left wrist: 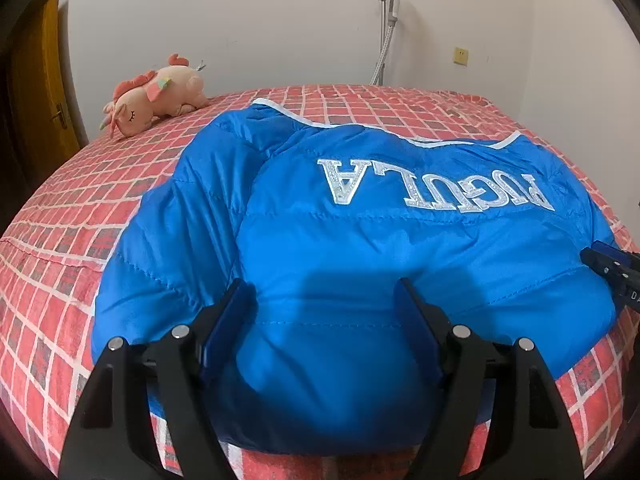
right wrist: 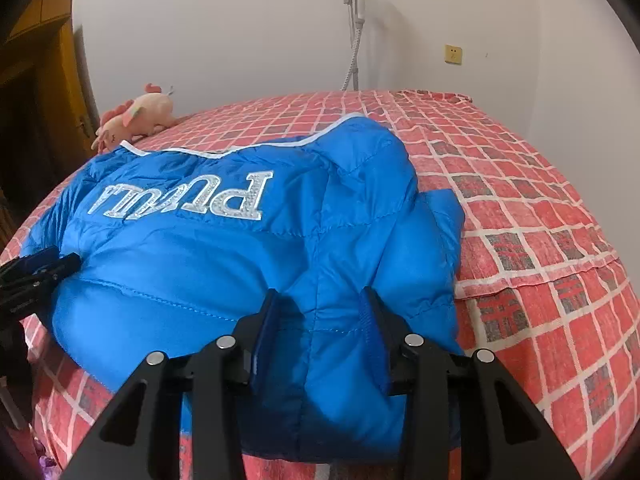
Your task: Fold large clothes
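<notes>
A bright blue puffer jacket (left wrist: 360, 240) with silver letters lies back-up on the bed, its white-trimmed hem at the far side; it also shows in the right wrist view (right wrist: 240, 264). My left gripper (left wrist: 324, 292) is open, its blue pads wide apart over the jacket's near left edge, with fabric bulging between them. My right gripper (right wrist: 320, 304) has its jaws closer together, with a bunched fold of the jacket's near right edge between the pads. Each gripper shows at the edge of the other's view, the right one (left wrist: 612, 272) and the left one (right wrist: 36, 276).
The bed (left wrist: 80, 200) has a red brick-pattern cover. A pink plush toy (left wrist: 156, 96) lies at its far left corner. A wooden door (left wrist: 36, 92) stands at the left. A garment steamer pole (left wrist: 386, 20) and a wall socket (left wrist: 461, 56) are behind the bed.
</notes>
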Available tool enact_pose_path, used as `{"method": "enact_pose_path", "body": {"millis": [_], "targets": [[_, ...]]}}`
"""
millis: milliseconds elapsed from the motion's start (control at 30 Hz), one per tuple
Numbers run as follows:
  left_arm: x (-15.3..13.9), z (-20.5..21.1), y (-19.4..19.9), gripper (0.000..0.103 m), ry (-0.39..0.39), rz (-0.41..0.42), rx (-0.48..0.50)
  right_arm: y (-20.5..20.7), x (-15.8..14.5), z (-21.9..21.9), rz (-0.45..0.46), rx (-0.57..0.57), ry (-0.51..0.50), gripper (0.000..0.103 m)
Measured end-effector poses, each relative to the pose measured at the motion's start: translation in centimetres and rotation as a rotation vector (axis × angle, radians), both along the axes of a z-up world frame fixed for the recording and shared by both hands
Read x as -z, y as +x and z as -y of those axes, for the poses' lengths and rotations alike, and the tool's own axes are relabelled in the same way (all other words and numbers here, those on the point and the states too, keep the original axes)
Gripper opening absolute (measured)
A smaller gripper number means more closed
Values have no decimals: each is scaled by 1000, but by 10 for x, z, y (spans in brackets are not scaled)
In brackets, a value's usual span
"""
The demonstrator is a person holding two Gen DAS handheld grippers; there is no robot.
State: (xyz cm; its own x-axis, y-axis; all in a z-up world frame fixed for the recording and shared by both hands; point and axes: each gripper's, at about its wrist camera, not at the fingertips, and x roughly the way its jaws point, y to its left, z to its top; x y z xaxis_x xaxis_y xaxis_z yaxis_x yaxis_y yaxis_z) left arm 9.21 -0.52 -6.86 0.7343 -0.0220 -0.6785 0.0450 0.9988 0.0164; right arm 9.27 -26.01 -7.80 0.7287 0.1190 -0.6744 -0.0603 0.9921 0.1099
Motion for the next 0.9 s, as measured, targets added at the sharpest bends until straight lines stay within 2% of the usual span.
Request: {"method": "enact_pose_path", "body": {"millis": [200,333,400,533,667,800,900], "targets": [[-4,0,-4,73,-7,-7,-4,-7,-13,4,4,-12,13,40],[-14,0,-17,74,-15,-3,-6,-18,-28,14,19,-18,44,40],[-20,-3,-26,74,-21,-8,-8,-21,-32,17,22,-11,27,40],[-28,-16,-43,77,-49,-28,-29,-12,-18,22,-45,0,-5,40],[-31,-46,-55,79,-62,-67,-111,-11,-11,24,-53,-13,8,40],[-14,-74,-55,80,-184,-189,-143,-12,-10,26,-56,-16,18,40],[-7,-81,-53,80,-248,-224,-139,-13,-10,26,-56,-16,20,40]]}}
